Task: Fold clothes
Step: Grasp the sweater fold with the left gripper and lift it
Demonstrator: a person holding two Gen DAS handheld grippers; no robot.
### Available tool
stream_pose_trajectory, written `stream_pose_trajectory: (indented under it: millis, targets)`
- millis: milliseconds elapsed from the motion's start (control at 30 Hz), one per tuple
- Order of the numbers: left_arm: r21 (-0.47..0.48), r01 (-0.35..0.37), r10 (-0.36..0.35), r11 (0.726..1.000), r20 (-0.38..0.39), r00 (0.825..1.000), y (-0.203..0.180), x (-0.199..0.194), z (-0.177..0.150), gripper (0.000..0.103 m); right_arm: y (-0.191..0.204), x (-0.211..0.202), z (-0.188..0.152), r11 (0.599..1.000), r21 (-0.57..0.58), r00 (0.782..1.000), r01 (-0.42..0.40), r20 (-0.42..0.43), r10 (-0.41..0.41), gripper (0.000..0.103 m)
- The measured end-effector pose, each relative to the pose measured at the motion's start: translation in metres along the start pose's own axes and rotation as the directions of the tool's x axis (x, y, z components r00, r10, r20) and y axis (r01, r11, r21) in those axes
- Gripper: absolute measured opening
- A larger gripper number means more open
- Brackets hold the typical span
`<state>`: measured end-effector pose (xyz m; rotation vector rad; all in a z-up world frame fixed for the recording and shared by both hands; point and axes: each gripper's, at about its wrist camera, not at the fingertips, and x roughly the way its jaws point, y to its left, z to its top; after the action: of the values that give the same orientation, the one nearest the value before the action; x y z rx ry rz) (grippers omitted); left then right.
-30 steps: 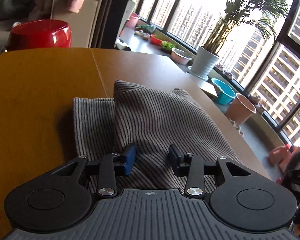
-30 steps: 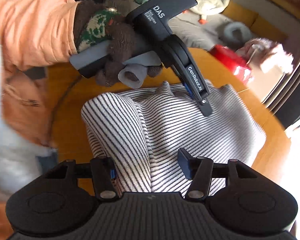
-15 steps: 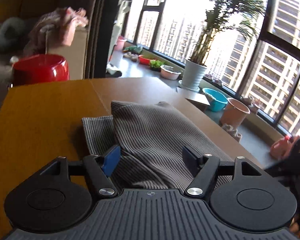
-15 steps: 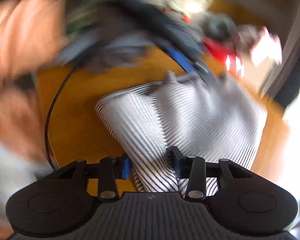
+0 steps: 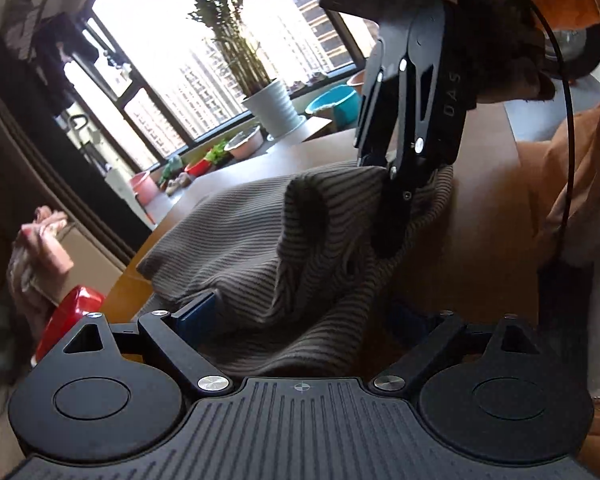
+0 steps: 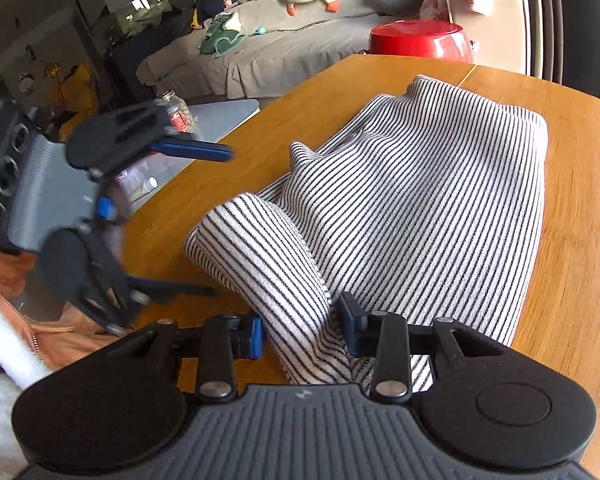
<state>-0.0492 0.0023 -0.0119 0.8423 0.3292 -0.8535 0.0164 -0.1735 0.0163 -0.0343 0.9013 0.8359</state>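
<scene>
A grey-and-white striped knit garment (image 6: 440,200) lies partly folded on the wooden table (image 6: 572,280). My right gripper (image 6: 302,334) is shut on a raised roll of its near edge. In the left wrist view this gripper (image 5: 388,216) comes down from above and pinches the bunched cloth (image 5: 240,240). My left gripper (image 5: 304,316) has its jaws opening wide. Cloth lies loosely between its blue pads (image 5: 198,314), which do not press on it. From the right wrist view the left gripper (image 6: 220,222) hangs open beside the garment's left edge.
A red pot (image 6: 420,40) stands beyond the table's far edge. Behind it is a grey sofa (image 6: 280,40) with plush toys. A window sill with a potted plant (image 5: 272,108) and bowls runs along one side. An orange sleeve (image 5: 580,180) is close by on the right.
My left gripper let go of the garment, spread wide, rolled over and swung to the side. My right gripper closed on a fold of the near edge and lifted it slightly.
</scene>
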Motion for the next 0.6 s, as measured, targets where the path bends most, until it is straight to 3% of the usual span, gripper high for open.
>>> stream_pose_trajectory:
  millis: [100,167,233,333,367,433,533,600]
  targets:
    - [0.058,-0.014,0.013,0.998,0.014,1.000,-0.009,0.019,0.007,0.090,-0.001,0.001,0.001,1.000,-0.014,1.000,-0.003,0.003,0.003,0.036]
    - [0.061,-0.004,0.003,0.998,0.027,1.000,-0.013,0.024,0.010,0.070,0.003,0.001,0.002,0.999,-0.051,1.000,0.011,0.002,-0.011,0.036]
    - [0.011,0.021,-0.022,1.000,0.042,0.999,-0.012,0.025,0.011,0.060,0.015,-0.003,0.000,0.990,-0.128,0.998,0.066,0.010,-0.066,0.037]
    - [-0.186,0.096,-0.089,0.978,0.048,0.995,0.010,0.027,0.008,0.053,0.037,-0.018,-0.006,0.949,-0.260,0.984,0.177,0.066,-0.166,0.061]
    - [-0.260,0.126,-0.116,0.957,0.052,0.992,0.020,0.028,0.006,0.052,0.045,-0.025,-0.008,0.928,-0.304,0.976,0.216,0.102,-0.194,0.068]
    - [-0.404,0.184,-0.169,0.896,0.073,0.983,0.041,0.030,0.002,0.051,0.059,-0.034,-0.015,0.870,-0.392,0.953,0.298,0.170,-0.250,0.070]
    - [-0.585,0.258,-0.232,0.769,0.121,0.965,0.073,0.034,-0.005,0.051,0.079,-0.028,-0.030,0.752,-0.511,0.908,0.417,0.266,-0.323,0.075]
    - [-0.631,0.268,-0.241,0.728,0.130,0.962,0.082,0.036,-0.010,0.051,0.087,-0.009,-0.037,0.657,-0.570,0.870,0.494,0.318,-0.378,0.075]
